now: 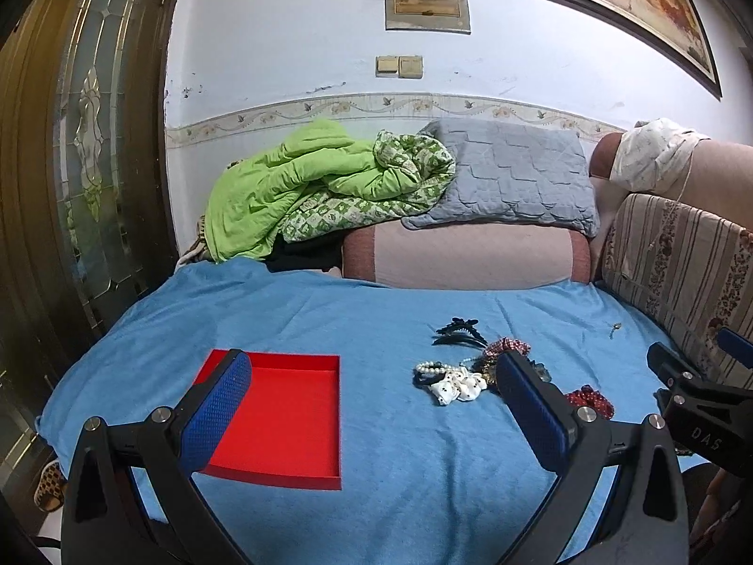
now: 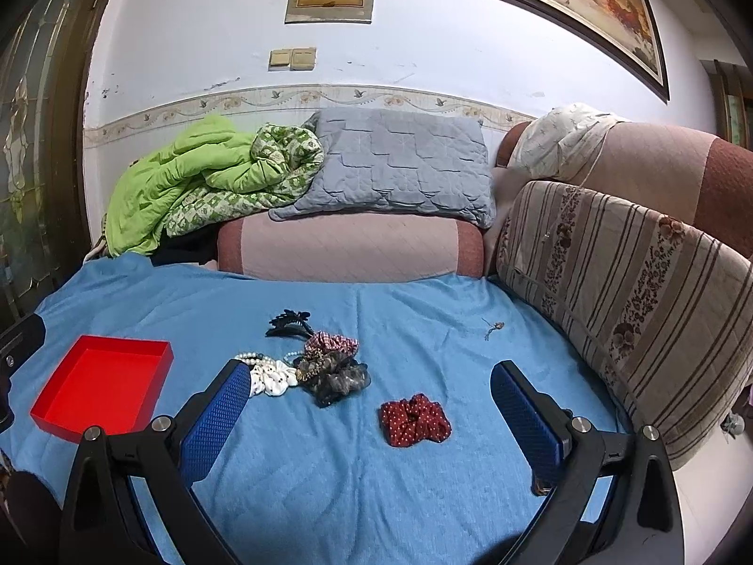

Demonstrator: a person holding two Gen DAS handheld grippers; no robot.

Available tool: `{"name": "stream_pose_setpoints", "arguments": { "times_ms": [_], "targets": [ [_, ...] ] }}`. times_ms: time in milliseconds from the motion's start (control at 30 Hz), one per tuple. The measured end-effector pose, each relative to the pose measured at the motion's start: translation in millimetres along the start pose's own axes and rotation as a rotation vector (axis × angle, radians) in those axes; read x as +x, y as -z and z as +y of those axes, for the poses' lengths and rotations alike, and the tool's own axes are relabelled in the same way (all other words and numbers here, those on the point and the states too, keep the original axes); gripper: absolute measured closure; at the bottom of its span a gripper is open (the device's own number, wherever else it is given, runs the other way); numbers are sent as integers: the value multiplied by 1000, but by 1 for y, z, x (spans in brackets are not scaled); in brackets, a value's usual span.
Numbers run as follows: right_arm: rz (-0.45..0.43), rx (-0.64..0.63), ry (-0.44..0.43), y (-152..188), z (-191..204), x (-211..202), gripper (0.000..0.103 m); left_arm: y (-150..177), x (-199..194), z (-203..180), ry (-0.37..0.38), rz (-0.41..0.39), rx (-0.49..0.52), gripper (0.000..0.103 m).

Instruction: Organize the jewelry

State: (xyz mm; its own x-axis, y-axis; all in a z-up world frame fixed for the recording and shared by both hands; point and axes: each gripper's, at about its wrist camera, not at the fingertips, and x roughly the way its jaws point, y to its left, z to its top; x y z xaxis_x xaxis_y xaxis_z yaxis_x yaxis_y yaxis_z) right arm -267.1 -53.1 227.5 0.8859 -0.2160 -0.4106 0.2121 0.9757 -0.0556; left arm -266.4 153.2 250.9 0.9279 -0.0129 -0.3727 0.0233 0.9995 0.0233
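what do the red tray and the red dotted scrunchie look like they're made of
Red tray: probably rigid plastic, matte, with straight thin walls and even colour; painted card is possible. Red dotted scrunchie: soft woven fabric, gathered in ruffled folds, printed with small pale dots.

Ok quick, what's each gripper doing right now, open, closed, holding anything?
Left gripper: open, holding nothing, above the blue blanket.
Right gripper: open, holding nothing, with the red dotted scrunchie lying between its fingers' lines, untouched.
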Motion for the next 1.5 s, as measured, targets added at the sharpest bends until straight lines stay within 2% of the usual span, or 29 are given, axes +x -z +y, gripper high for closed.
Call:
{"name": "stream_pose_setpoints", "arguments": {
  "times_ms": [500,1133,1500],
  "targets": [
    [63,-1,-28,-8,2,43,0,-9,46,-2,-10,85,23,0],
    [195,21,-40,10,-11,117,0,7,126,-26,1,250,67,0],
    [274,54,-21,28,-37,154,0,21,168,-35,13,330,71,0]
  ]
}}
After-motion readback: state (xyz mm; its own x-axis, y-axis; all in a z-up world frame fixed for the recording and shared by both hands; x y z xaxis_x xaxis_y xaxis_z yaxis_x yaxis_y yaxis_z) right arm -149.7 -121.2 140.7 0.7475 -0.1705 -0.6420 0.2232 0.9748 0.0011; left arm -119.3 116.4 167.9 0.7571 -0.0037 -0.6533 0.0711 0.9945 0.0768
